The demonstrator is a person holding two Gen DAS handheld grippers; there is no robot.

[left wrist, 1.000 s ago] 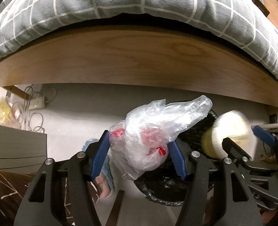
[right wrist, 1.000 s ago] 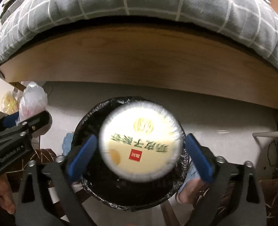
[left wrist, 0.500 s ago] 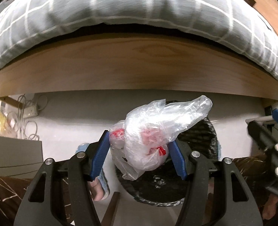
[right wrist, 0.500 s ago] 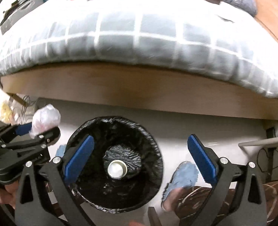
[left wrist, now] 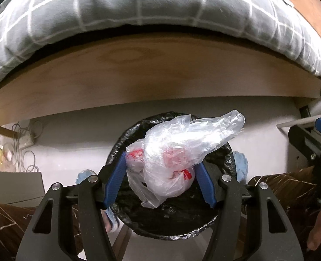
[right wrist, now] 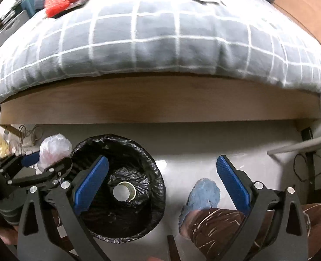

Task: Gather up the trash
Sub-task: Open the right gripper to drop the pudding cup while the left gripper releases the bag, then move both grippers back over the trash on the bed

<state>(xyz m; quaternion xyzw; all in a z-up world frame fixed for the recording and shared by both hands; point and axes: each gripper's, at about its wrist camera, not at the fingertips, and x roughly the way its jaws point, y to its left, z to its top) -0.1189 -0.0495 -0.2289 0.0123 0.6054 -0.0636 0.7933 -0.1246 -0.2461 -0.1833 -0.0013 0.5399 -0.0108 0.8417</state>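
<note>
The left gripper [left wrist: 160, 174] is clamping a crumpled clear plastic bag [left wrist: 177, 161] directly above the black-lined trash bin [left wrist: 171, 228], which is sitting on the pale floor [right wrist: 193, 143] just beside the wooden bed frame [right wrist: 160, 100]. The right gripper [right wrist: 160, 184] is hovering with its jaws wide apart, empty, its left finger overlapping the bin's rim. A cup [right wrist: 123, 193] is lying inside the bin.

The left gripper [left wrist: 160, 180] clamps a crumpled clear plastic bag [left wrist: 177, 156] with red print directly above the black-lined trash bin [left wrist: 171, 224], which stands on the pale floor just in front of the wooden bed frame [left wrist: 151, 76] under a grey checked duvet [left wrist: 138, 2].
</note>
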